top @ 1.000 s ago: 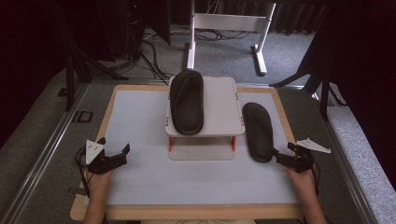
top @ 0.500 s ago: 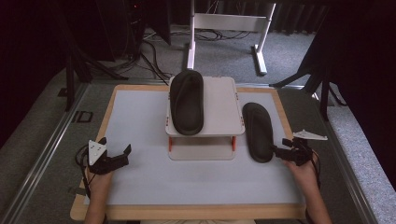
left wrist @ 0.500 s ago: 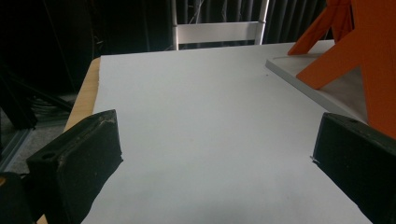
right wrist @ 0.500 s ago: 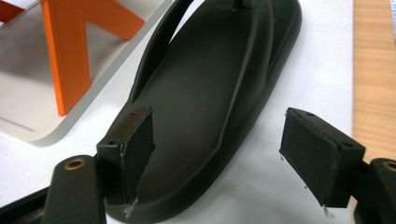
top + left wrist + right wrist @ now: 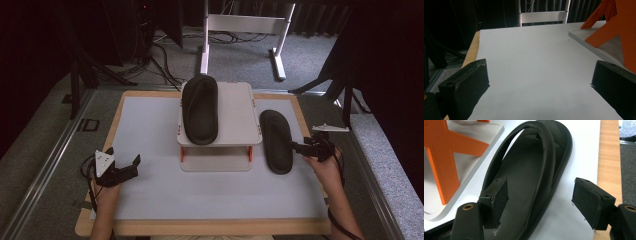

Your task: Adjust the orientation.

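Note:
One black slipper (image 5: 200, 107) lies on top of the white stand (image 5: 235, 115) with orange legs. A second black slipper (image 5: 276, 141) lies on the white mat to the stand's right. My right gripper (image 5: 296, 147) is open at that slipper's right side. In the right gripper view the slipper (image 5: 529, 170) is close, and the right gripper (image 5: 541, 195) straddles its rim: one jaw over the footbed, the other outside over the mat. My left gripper (image 5: 123, 159) is open above bare mat at the front left, with nothing in the left gripper (image 5: 539, 82).
The white mat (image 5: 150, 130) covers a wooden board (image 5: 200, 227) with its edge showing all round. The stand's orange leg (image 5: 621, 30) and base plate (image 5: 584, 37) are off to the left gripper's right. Beyond the table are a white frame (image 5: 245, 25) and floor cables.
My right gripper has moved away from the person and a little left, onto the slipper's right rim. The left gripper has hardly moved.

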`<move>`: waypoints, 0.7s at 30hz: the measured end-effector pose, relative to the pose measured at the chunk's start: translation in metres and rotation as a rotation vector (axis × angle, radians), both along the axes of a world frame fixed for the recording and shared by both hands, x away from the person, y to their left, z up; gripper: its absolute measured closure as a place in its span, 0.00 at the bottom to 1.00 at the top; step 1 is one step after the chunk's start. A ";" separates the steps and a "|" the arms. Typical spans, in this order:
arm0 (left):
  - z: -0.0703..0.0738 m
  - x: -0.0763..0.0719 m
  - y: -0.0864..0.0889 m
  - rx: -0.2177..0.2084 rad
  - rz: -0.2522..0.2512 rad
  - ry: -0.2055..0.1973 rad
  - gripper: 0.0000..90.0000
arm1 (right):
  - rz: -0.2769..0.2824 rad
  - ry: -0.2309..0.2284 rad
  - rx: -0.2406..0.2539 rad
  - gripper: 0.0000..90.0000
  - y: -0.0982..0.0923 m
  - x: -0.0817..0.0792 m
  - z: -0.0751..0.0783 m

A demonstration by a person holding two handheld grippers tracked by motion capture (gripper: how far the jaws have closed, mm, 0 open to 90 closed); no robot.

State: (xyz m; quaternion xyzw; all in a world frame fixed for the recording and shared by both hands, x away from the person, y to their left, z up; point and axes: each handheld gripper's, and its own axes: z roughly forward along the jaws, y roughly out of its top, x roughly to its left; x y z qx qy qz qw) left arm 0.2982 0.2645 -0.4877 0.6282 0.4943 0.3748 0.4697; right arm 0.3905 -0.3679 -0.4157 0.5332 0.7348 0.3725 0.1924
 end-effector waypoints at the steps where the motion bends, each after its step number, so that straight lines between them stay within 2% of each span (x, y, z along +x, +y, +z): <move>1: 0.000 0.000 0.000 0.003 0.001 0.001 0.01 | 0.012 0.012 -0.012 0.34 0.002 0.005 0.003; 8: 0.000 0.000 -0.001 0.005 0.000 0.000 0.01 | 0.019 0.052 -0.008 0.35 0.005 0.023 0.010; 10: 0.000 0.000 -0.001 0.004 0.000 0.000 0.01 | 0.042 0.057 0.004 0.36 0.008 0.032 0.012; 14: 0.000 -0.001 -0.001 0.009 -0.001 -0.002 0.01 | 0.045 0.065 -0.033 0.37 0.011 0.042 0.015; 17: 0.000 0.000 -0.002 0.009 0.000 -0.002 0.01 | 0.049 0.090 -0.063 0.39 0.014 0.055 0.019; 21: 0.000 -0.001 -0.001 0.005 -0.004 -0.003 0.01 | 0.054 0.101 -0.074 0.39 0.016 0.064 0.017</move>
